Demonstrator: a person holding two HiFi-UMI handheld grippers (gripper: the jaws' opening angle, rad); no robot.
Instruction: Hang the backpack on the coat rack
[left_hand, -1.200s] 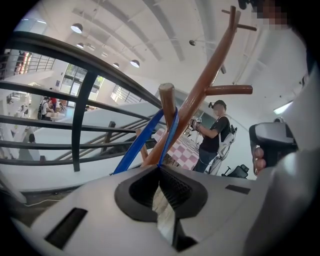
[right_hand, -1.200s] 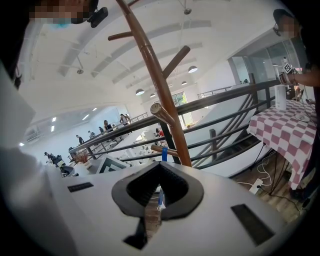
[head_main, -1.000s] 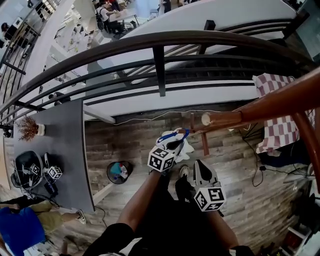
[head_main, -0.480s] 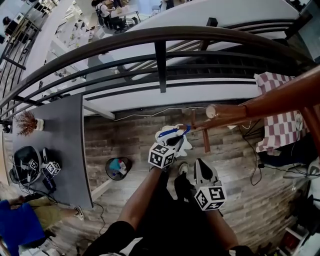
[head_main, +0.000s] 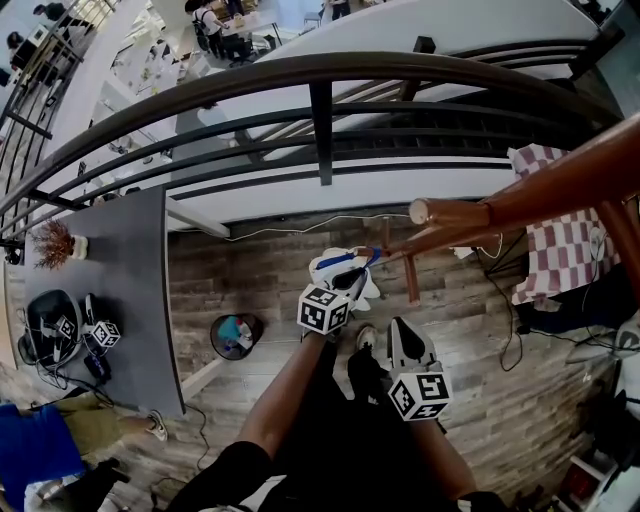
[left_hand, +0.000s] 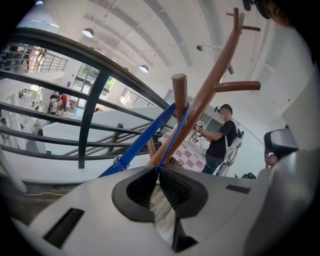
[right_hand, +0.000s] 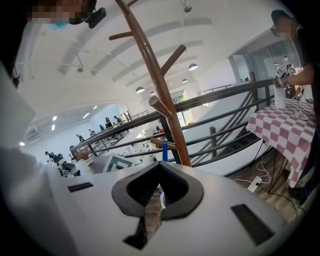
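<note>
Railing (head_main: 320, 70) behind, backpack (head_main: 326, 268) at the coat rack (head_main: 540, 200).
Its blue strap (left_hand: 137, 141) is pinched by the left gripper (left_hand: 158, 167); the right gripper (right_hand: 160, 166) has its jaws pressed together, empty.

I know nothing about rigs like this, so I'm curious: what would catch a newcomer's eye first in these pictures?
A tall brown coat rack slants in from the right of the head view, in front of a dark railing that overlooks a lower floor. The left gripper is shut on a blue strap that runs up to one of the rack's pegs. The white backpack shows just past that gripper in the head view.
</note>
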